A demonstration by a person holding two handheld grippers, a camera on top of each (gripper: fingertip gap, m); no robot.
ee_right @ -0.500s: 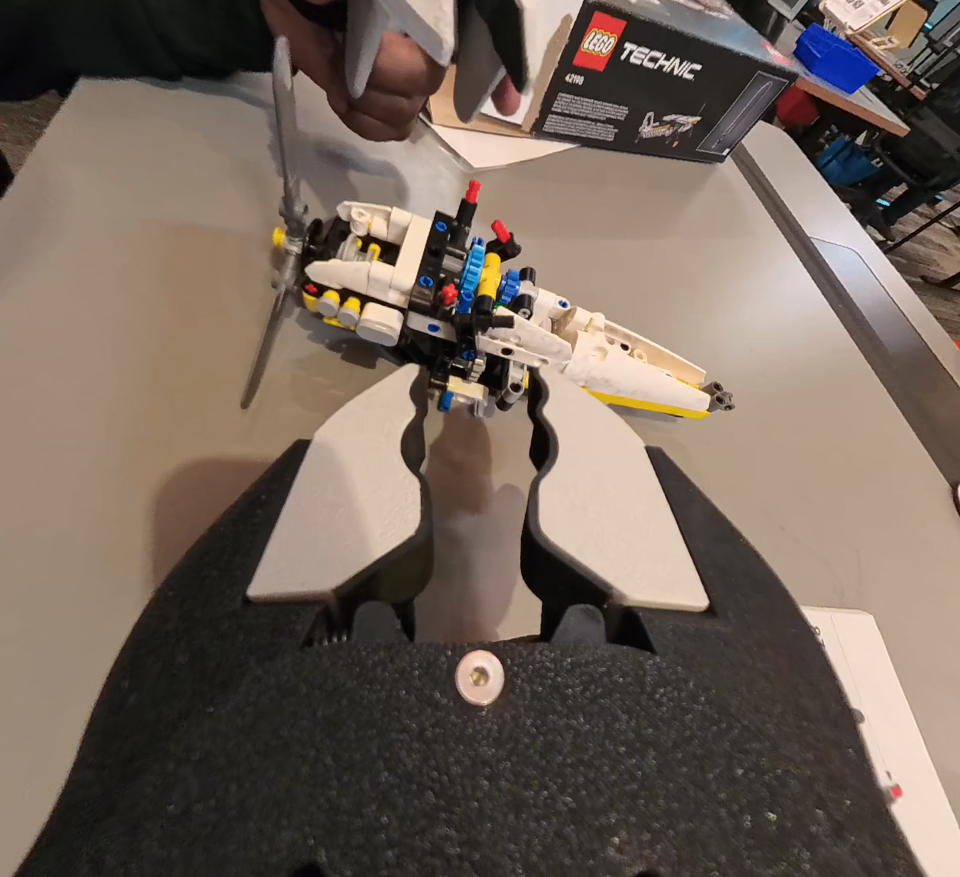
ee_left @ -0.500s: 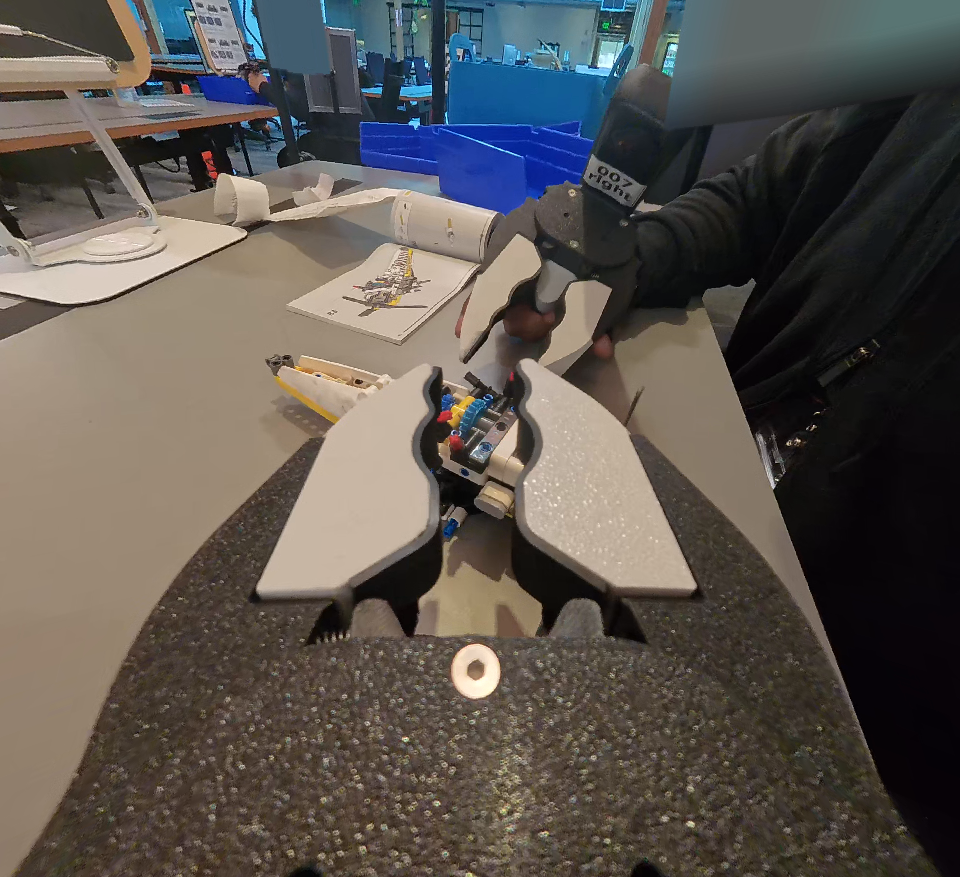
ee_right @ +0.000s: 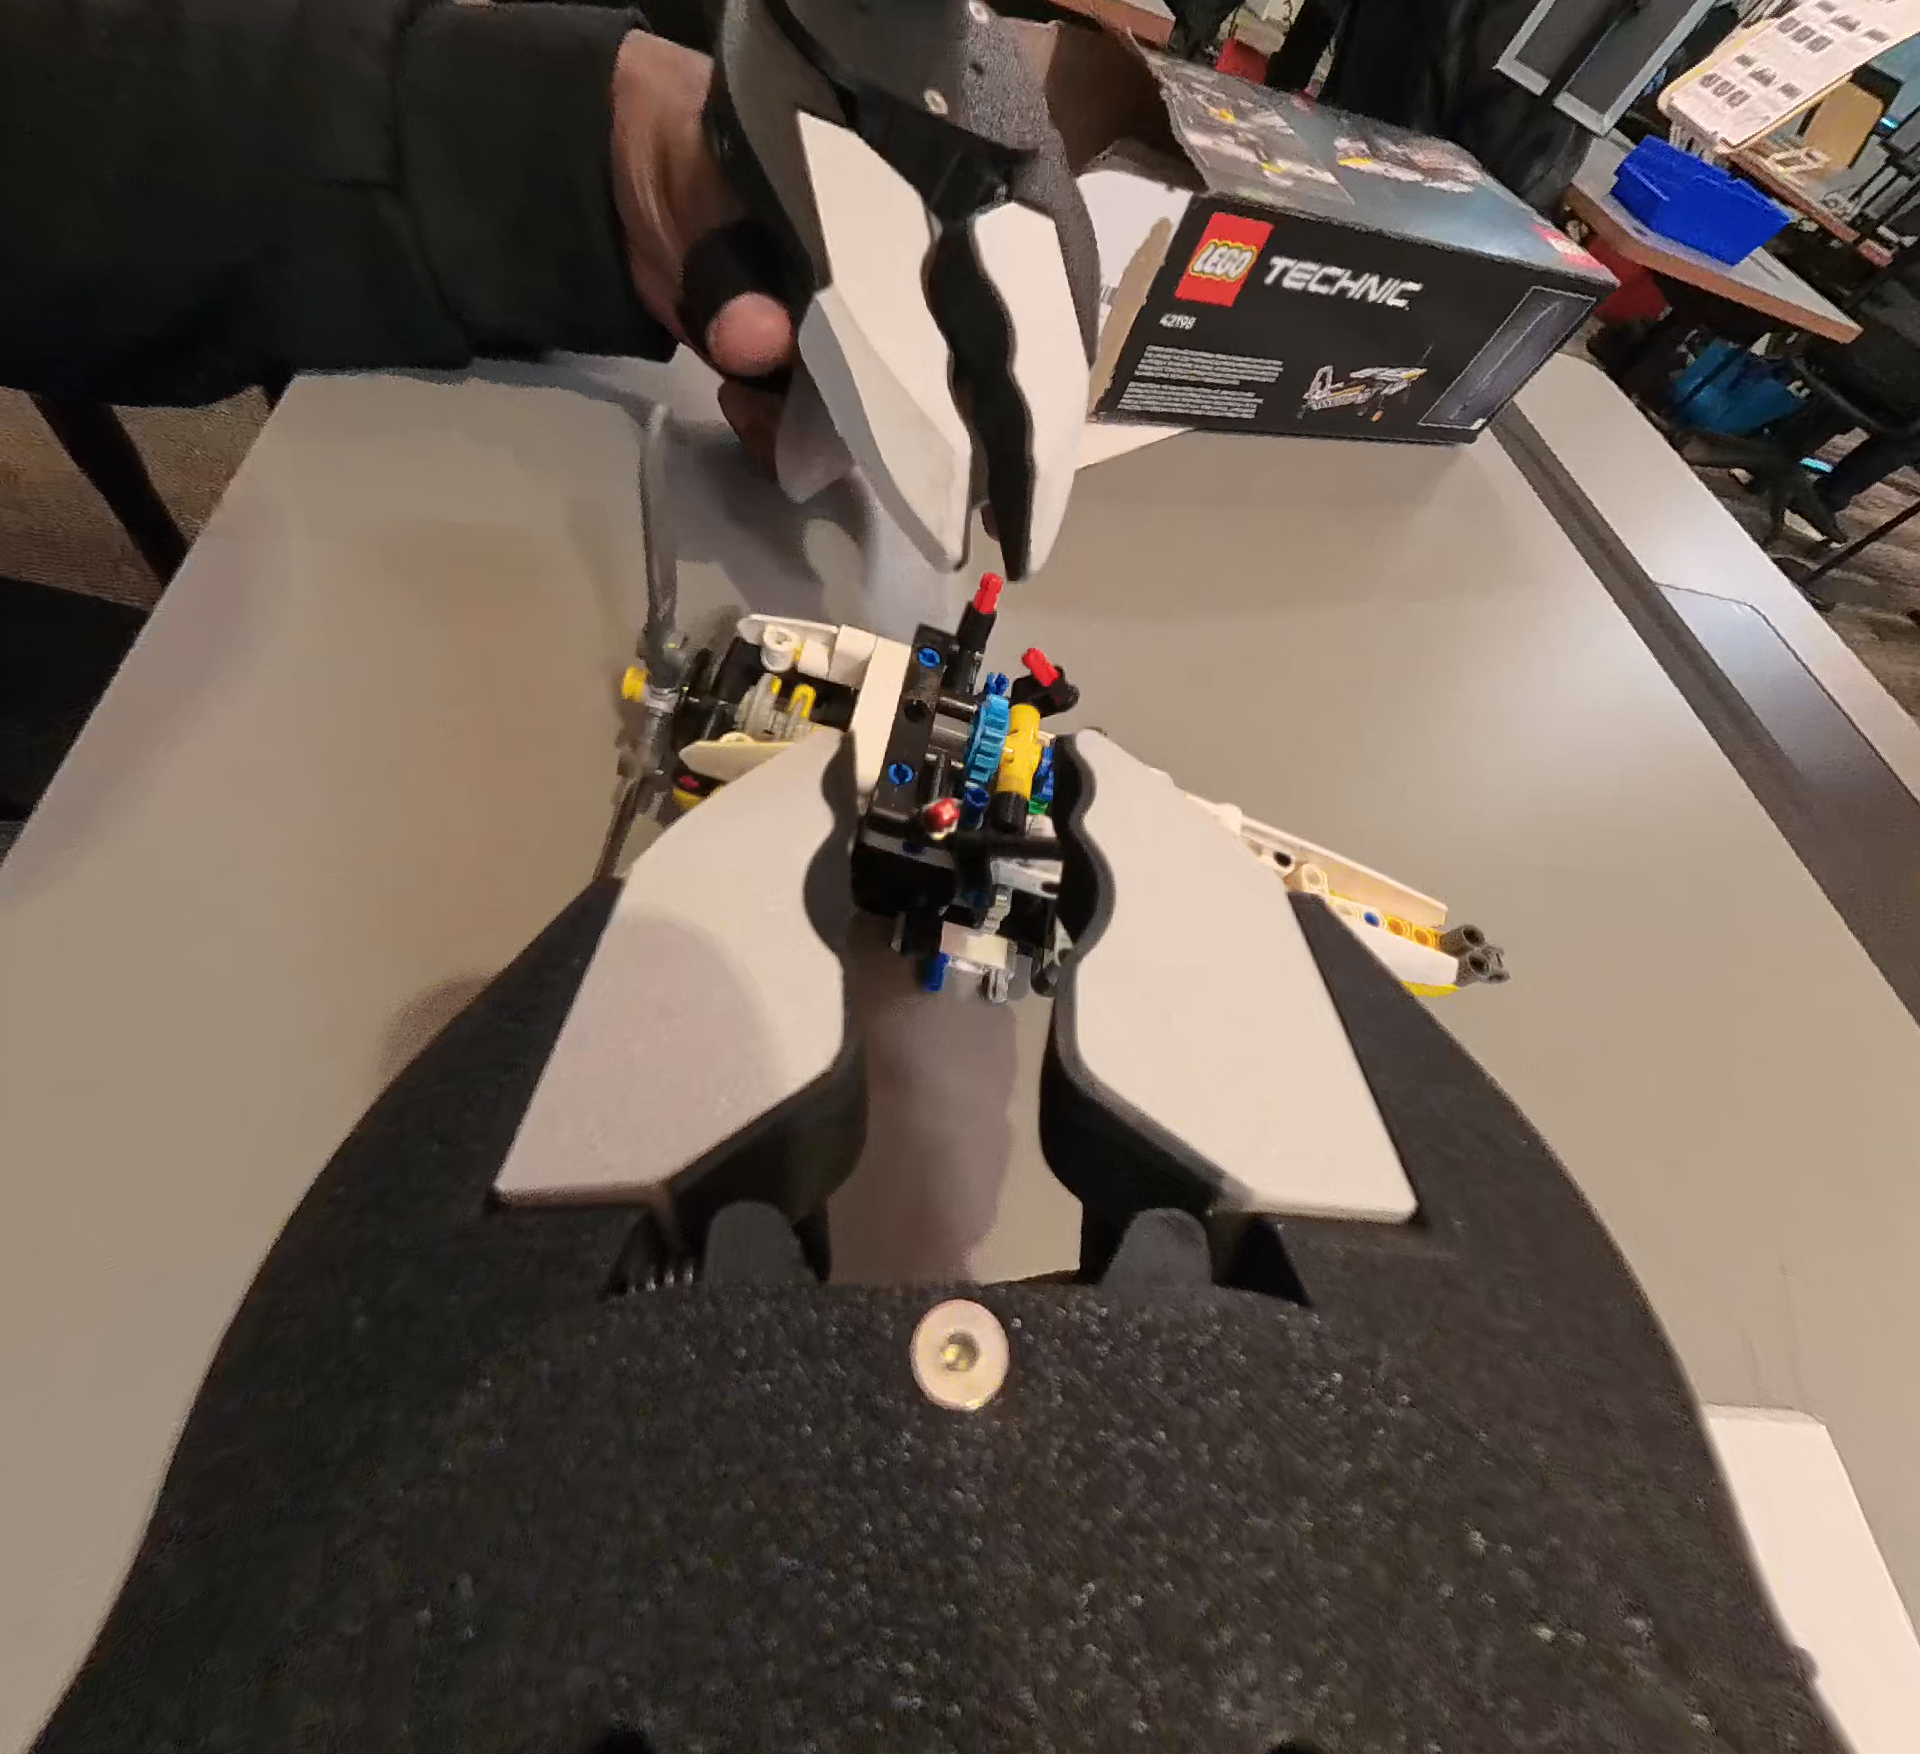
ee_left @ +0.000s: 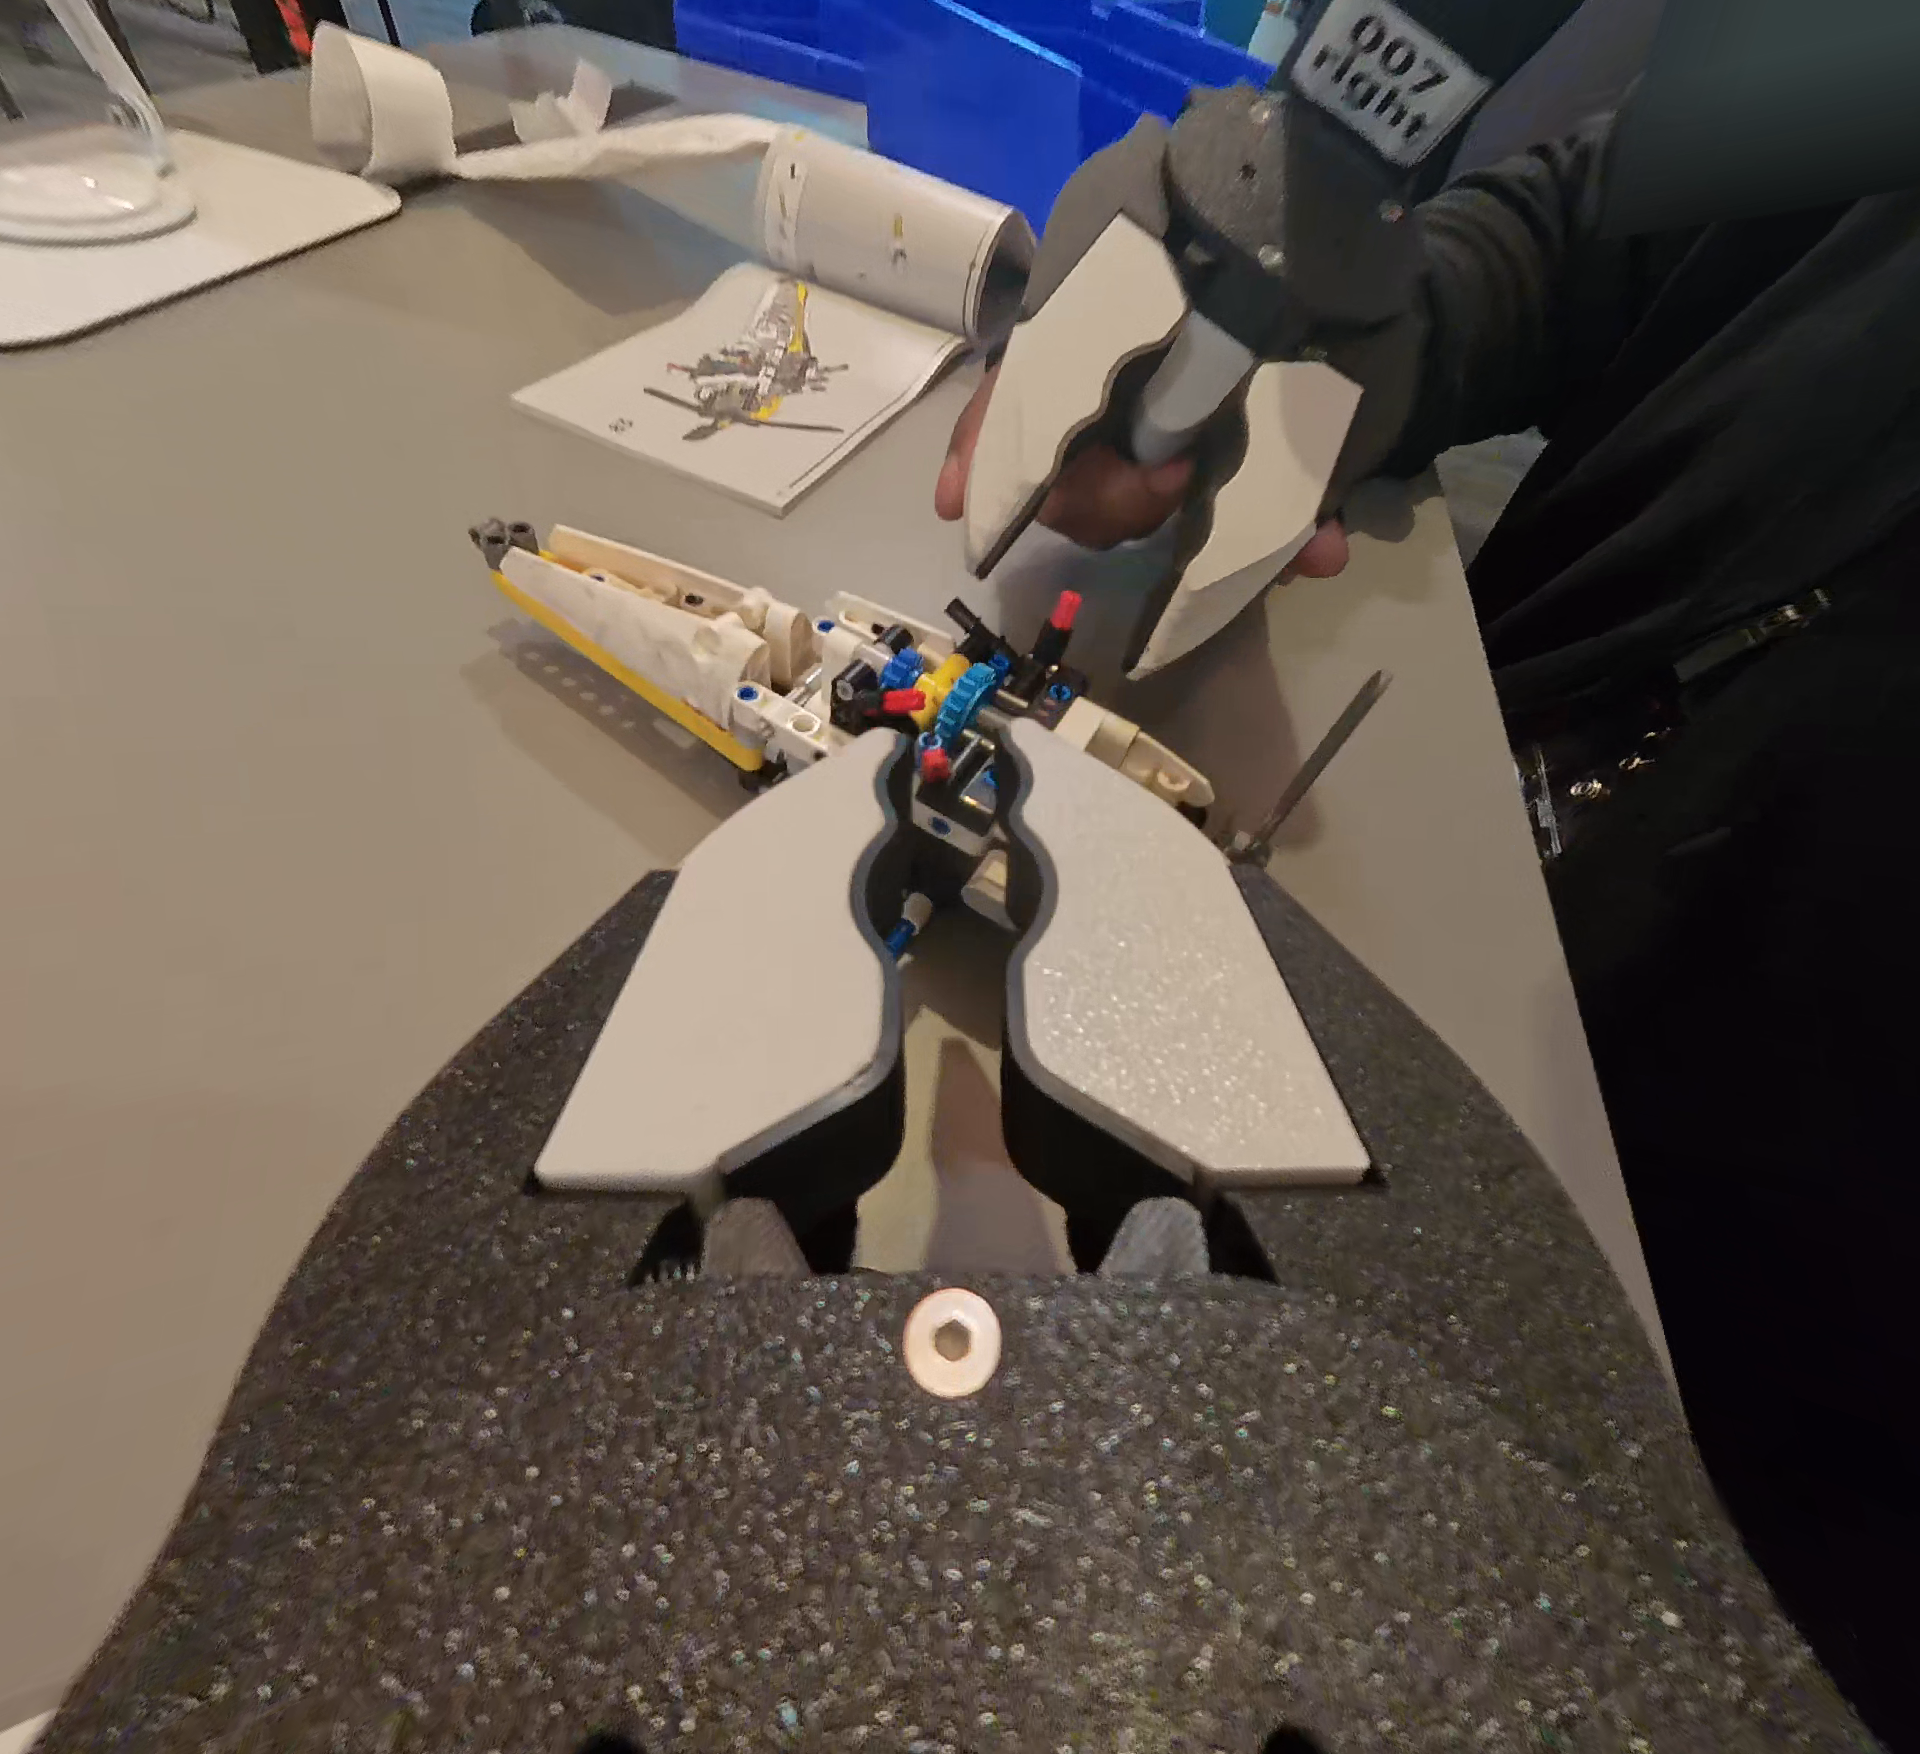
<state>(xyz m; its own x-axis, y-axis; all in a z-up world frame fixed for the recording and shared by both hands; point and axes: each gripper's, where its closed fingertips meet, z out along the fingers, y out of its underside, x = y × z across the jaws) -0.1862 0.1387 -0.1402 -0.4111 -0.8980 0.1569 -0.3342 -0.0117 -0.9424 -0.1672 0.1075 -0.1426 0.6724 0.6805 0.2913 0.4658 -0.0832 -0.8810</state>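
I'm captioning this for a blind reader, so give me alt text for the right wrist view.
A partly built white, yellow and black toy plane lies on a grey table, seen between the right tool's open fingers. The left tool hovers over it, tips near an upright red pin; a black product box sits behind.

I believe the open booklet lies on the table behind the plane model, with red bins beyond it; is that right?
Not quite: the bins are blue, not red, as the left wrist view shows. The open booklet does lie on the table behind the plane model.
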